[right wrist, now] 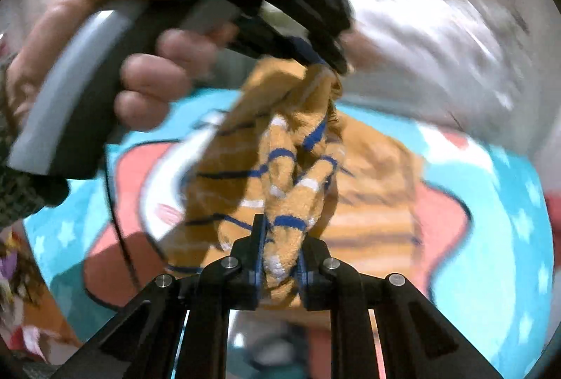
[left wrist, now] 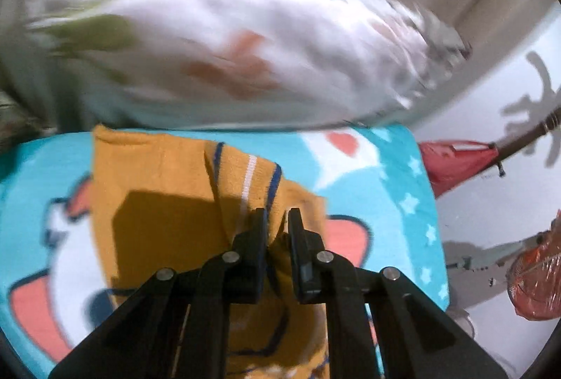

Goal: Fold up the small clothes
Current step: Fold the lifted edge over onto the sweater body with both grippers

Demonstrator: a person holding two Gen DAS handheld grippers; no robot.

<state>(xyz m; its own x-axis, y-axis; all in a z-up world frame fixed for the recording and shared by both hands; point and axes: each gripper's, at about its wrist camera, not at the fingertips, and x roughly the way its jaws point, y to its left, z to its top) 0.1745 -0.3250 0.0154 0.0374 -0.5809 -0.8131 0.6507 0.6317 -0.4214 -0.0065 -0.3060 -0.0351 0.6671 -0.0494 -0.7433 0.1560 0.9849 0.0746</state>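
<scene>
A small mustard-yellow knit garment [left wrist: 168, 203] with blue and white stripes hangs over a turquoise cartoon blanket [left wrist: 385, 175]. My left gripper [left wrist: 277, 221] is shut on a fold of the garment. In the right wrist view my right gripper [right wrist: 280, 231] is shut on a bunched striped part of the same garment [right wrist: 291, 189]. The left gripper [right wrist: 329, 63] shows there at the top, held by a hand [right wrist: 147, 63], pinching the garment's upper end. The cloth is stretched between both grippers, above the blanket [right wrist: 508, 203].
A blurred white bundle of cloth [left wrist: 263, 38] lies behind the blanket. A red object on a stick [left wrist: 455, 161] and a red-wrapped thing [left wrist: 536, 273] sit on the pale floor at the right. Colourful clutter [right wrist: 17, 291] is at the lower left of the right wrist view.
</scene>
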